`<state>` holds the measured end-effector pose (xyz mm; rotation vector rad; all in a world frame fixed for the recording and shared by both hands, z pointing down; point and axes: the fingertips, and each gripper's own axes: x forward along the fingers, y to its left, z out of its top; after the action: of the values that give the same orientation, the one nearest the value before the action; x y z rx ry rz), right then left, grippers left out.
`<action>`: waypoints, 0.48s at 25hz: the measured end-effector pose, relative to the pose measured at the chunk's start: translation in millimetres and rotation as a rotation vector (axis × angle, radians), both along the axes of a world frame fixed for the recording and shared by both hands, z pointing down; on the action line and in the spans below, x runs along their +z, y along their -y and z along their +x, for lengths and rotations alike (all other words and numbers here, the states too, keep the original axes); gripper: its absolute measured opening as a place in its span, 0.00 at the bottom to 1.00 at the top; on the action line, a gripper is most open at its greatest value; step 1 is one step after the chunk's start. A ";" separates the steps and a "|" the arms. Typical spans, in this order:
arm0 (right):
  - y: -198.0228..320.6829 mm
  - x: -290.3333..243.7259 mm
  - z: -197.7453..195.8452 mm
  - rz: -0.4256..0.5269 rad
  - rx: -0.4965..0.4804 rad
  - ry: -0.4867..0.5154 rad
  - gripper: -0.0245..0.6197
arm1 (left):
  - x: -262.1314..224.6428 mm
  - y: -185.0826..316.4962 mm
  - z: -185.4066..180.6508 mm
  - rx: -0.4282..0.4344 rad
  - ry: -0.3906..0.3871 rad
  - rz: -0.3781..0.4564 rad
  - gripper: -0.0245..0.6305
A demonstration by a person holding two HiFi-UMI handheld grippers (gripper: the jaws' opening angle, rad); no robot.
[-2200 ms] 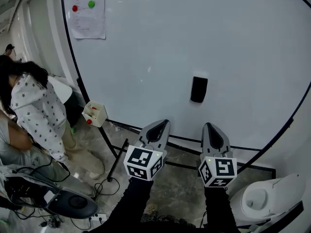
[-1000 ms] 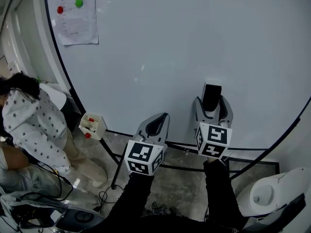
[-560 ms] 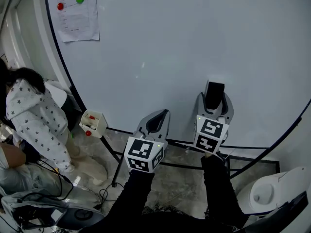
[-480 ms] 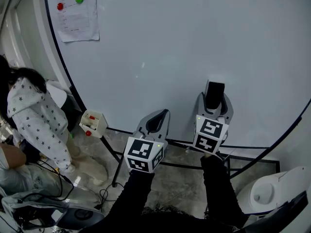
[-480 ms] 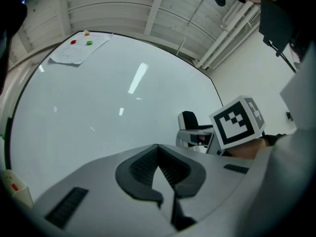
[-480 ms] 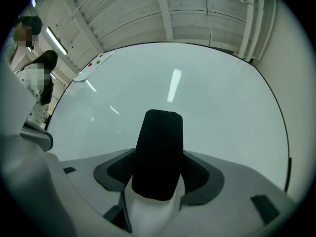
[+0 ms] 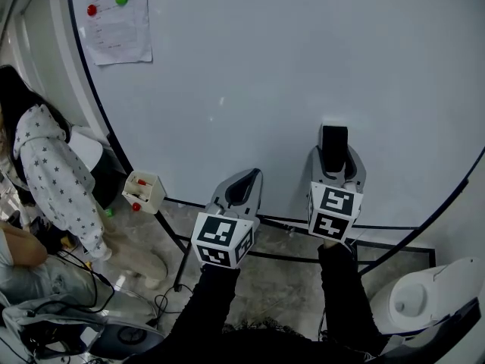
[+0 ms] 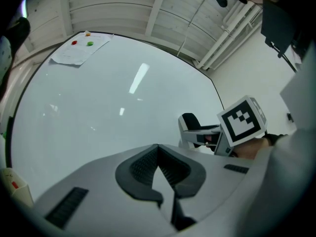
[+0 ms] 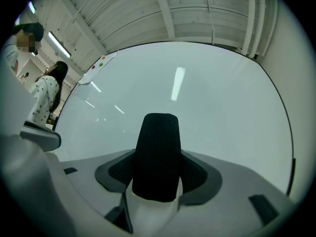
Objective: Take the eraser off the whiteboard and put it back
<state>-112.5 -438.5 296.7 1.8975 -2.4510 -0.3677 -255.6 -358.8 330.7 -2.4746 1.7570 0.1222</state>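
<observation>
I have the right gripper [image 7: 334, 156] on the eraser [image 7: 334, 141], which sits on the whiteboard [image 7: 265, 67] low down, near the bottom edge and right of the middle. Its jaws have just been closing, and the eraser stands between them with a pad against each long side, so I read this as a grip taking hold.

To do this step well, I want the pads square on the two sides and well down the eraser's body, not only on its end. Then I pull straight away from the board rather than sliding along it. The eraser probably clings by a magnet, so a tilted pull could twist it out of the jaws.

The left gripper [image 7: 242, 192] hangs just beside the right one, below the board's bottom edge, with its jaws together and nothing in them. It is out of the way.

A paper [image 7: 117, 17] hangs at the board's top left corner under coloured magnets, and a small box [image 7: 142, 191] sits by the lower left edge. A person [image 7: 53, 165] stands off to the left. All are well apart from the eraser, and nothing blocks the pull.
</observation>
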 end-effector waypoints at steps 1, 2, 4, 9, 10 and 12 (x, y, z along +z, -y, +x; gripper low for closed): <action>-2.9 0.4 3.5 0.000 -0.001 0.007 0.45 | 0.4 -0.7 1.3 0.001 0.001 -0.001 0.05; -6.4 0.6 7.4 0.003 0.000 0.013 0.45 | 0.8 -1.5 2.8 0.003 0.002 -0.001 0.05; -15.1 -0.3 15.3 0.012 -0.001 0.020 0.45 | 1.0 -3.0 5.9 0.007 0.004 -0.001 0.05; -41.0 -10.0 36.3 0.046 -0.007 0.032 0.45 | 0.6 -5.4 15.9 0.013 0.002 0.001 0.05; -46.7 -12.3 41.5 0.056 -0.004 0.030 0.45 | 0.6 -6.0 19.0 0.015 0.003 0.001 0.05; -56.9 -15.2 52.3 0.068 0.002 0.029 0.45 | -0.1 -7.3 25.7 0.020 0.006 0.003 0.05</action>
<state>-60.1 -381.6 281.5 1.9443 -2.4863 -0.4314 -229.9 -351.5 330.6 -2.4886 1.7282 0.1198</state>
